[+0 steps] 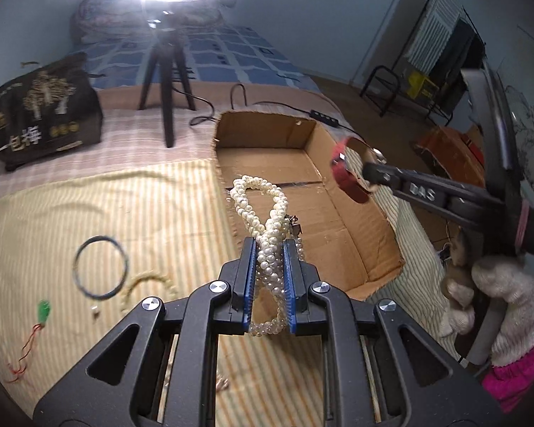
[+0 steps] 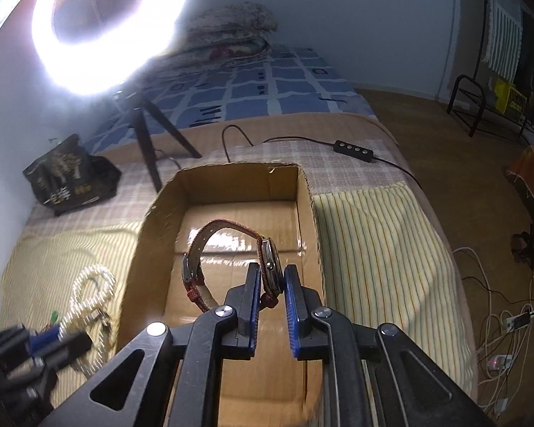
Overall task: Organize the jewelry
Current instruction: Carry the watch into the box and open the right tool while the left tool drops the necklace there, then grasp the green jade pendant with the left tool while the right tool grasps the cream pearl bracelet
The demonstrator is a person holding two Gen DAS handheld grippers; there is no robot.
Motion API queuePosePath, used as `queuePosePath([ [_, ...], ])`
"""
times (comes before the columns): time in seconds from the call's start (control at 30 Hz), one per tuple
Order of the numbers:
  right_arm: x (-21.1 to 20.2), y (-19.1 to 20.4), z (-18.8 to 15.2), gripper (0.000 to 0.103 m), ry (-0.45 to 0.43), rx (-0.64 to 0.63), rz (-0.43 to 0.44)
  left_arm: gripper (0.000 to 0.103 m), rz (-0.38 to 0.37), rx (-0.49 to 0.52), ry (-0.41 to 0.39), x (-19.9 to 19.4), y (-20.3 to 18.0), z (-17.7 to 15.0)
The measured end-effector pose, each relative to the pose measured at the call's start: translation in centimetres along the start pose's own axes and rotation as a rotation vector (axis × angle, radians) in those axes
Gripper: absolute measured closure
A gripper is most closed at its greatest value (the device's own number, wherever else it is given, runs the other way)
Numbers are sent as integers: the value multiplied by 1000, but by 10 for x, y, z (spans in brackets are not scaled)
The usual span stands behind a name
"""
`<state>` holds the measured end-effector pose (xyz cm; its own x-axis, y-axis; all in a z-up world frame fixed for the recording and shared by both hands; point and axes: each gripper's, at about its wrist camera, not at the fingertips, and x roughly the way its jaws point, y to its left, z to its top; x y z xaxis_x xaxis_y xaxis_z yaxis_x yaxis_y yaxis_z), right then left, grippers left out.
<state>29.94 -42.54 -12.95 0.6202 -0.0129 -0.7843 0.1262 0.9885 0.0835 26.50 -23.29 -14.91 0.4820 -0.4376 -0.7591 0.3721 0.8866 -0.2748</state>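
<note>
Two grippers, each holding one piece of jewelry at one open cardboard box (image 1: 352,235).

Left gripper (image 1: 270,267): jaws closed narrow on one pearl necklace (image 1: 267,220), several strands of small round cream beads twisted into a loop, held above the box's near left wall. Right gripper (image 2: 271,297): jaws clamped on the round metal case of one watch (image 2: 231,267) with a red woven strap, held over the box interior. The box is brown corrugated card, rectangular, with a taped, glossy floor. On the yellow striped cloth (image 1: 89,213) covering the bed, left of the box, lie one thin dark ring-shaped bangle (image 1: 101,267), one green pendant (image 1: 43,314) on a red cord, and one curved beaded strand (image 1: 142,286).
</note>
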Motion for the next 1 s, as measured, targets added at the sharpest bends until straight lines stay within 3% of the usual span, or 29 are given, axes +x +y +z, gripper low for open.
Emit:
queuePosePath([
  [0.27, 30, -6, 3, 91, 32, 25, 11, 90, -7, 7, 33, 28, -7, -2],
  [0.33, 32, -8, 3, 86, 30, 32, 15, 91, -14, 16, 34, 29, -8, -2],
  [0.4, 28, -8, 4, 63, 13, 39, 9, 90, -23, 31, 39, 28, -10, -3],
  [0.43, 23, -9, 4, 56, 0, 44, -1, 86, -20, 39, 43, 27, -11, -2],
  [0.47, 22, -10, 6, 43, -10, 48, -5, 80, -20, 44, 48, 27, -11, -2],
  [0.5, 17, -11, 6, 37, -26, 56, -9, 64, -23, 47, 48, 24, -11, -2],
  [0.53, 13, -12, 7, 36, -39, 60, -10, 59, -22, 48, 38, 20, -10, -3],
  [1.0, -47, 23, -13, 24, -104, 20, 9, 59, 63, 62, -79, -67, 29, -17],
])
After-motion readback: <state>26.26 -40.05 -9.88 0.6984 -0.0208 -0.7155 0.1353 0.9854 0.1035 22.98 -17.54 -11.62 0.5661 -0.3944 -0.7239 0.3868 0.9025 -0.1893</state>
